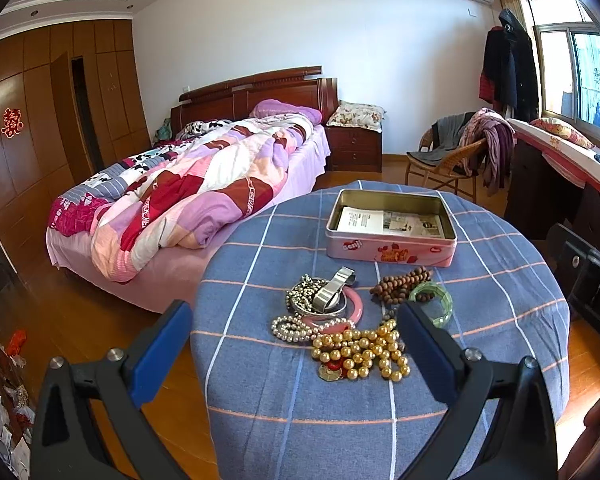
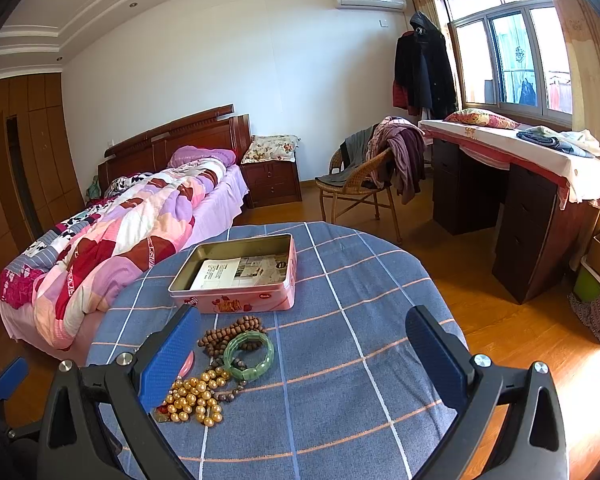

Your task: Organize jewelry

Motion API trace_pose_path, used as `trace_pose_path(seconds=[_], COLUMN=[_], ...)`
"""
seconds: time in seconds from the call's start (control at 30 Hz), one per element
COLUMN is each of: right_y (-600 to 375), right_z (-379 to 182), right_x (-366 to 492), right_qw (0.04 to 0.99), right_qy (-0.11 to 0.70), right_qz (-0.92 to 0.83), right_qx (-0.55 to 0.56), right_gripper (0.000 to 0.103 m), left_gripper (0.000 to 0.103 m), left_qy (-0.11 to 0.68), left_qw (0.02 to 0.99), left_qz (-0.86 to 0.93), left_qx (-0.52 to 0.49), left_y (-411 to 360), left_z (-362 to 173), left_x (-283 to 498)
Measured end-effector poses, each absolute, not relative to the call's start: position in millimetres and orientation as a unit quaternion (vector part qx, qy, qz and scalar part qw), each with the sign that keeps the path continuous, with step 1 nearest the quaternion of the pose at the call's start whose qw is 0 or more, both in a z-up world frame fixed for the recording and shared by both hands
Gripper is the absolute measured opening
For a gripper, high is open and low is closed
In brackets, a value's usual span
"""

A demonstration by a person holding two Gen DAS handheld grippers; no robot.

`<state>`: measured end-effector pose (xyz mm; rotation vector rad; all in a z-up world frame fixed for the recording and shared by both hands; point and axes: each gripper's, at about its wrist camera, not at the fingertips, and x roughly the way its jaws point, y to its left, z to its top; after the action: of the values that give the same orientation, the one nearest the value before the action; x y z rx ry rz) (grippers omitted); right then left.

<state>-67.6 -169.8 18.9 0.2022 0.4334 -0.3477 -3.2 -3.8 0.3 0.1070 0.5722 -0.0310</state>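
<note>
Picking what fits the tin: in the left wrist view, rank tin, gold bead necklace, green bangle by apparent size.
1. Tin, largest though farthest.
2. Gold bead necklace, a spread heap near the camera.
3. Green bangle, smallest, partly hidden by a finger.

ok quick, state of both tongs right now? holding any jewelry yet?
Left tongs: open, empty, above the gold bead necklace.
Right tongs: open, empty, above the tablecloth beside the green bracelet.

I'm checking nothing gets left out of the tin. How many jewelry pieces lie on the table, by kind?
Beaded strands: 4 (gold pearls, white pearls, wooden beads, silver beads)
Bangles: 3 (green, pink, silver cuff)
Total: 7
</note>
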Motion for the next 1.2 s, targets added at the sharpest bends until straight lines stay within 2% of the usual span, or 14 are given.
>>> trace_pose_path(seconds=[1.2], right_y=[-166.0], right_z=[15.2], right_x=[-64.7], right_qw=[0.955], right_qy=[0.219], right_qz=[-0.171], right_qx=[0.103], right_gripper=[0.102], left_gripper=[0.103], left_qy=[0.284], left_qw=[0.957], left_qz=[-0.017], left_qx=[0.050], left_y=[-5.3], left_z=[-0.3], left_x=[-4.2])
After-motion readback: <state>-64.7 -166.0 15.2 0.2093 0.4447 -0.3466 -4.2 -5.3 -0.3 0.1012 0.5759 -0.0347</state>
